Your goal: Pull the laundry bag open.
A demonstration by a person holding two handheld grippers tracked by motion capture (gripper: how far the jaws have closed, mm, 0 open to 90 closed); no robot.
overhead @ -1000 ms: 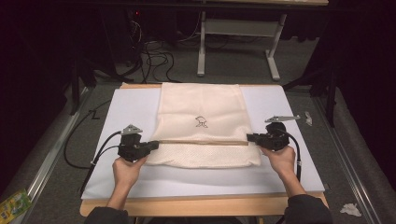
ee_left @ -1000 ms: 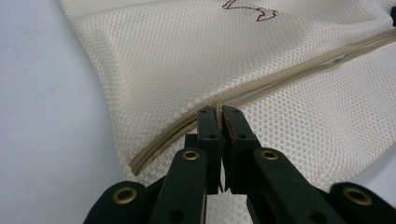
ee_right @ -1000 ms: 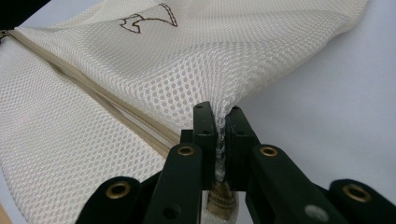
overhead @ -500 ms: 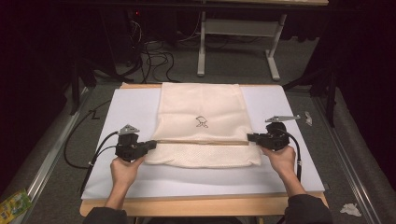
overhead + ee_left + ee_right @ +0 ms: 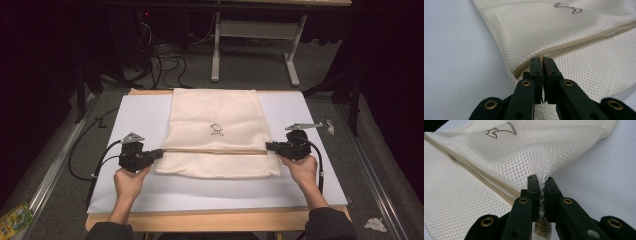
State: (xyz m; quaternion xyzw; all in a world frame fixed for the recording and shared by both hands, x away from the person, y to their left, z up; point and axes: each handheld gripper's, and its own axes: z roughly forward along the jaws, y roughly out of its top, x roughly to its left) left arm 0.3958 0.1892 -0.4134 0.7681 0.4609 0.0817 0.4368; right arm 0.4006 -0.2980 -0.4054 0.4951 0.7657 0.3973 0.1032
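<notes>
You have the cream mesh bag [image 5: 215,132] lying flat on the white sheet covering the bench [image 5: 145,120], its near portion folded along the zipper line [image 5: 584,41]. You hold it at both ends of that line, apparently to keep the fold taut and square. Your left tool [image 5: 158,154] is clamped on the zipper's end at the bag's left edge. Your right tool [image 5: 269,146] is clamped on a bunched pinch of mesh at the right edge.
</notes>
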